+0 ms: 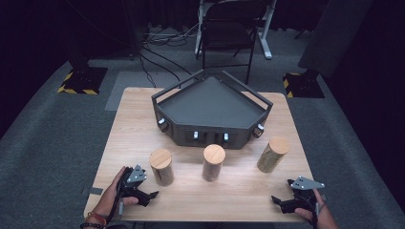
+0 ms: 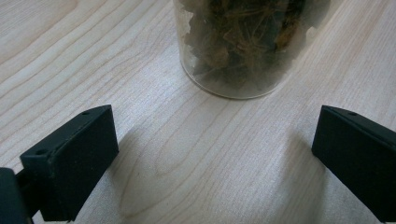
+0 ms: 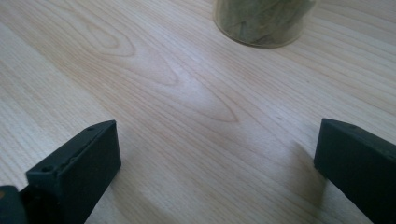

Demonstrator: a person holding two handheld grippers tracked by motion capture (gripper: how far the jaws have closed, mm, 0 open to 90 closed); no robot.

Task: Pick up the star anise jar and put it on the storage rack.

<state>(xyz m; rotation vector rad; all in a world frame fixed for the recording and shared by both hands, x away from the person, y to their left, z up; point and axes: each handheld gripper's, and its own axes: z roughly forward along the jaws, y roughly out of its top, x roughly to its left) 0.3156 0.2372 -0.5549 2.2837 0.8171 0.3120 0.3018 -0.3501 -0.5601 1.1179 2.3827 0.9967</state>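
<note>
Both the left gripper [image 1: 143,194] and right gripper [image 1: 285,202] rest jaws apart on the pale wooden table [image 1: 248,191], the left jar [image 1: 161,166] just ahead of the left one, grey carpet [image 1: 52,138] around.

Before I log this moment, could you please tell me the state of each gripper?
Left gripper: open, holding nothing, near the left jar.
Right gripper: open, holding nothing.

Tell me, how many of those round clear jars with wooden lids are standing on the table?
3. All upright in a row before the dark angular tray: the left jar nearest the left gripper, the middle jar, and the right jar, slightly tilted. None seems hidden.
</note>
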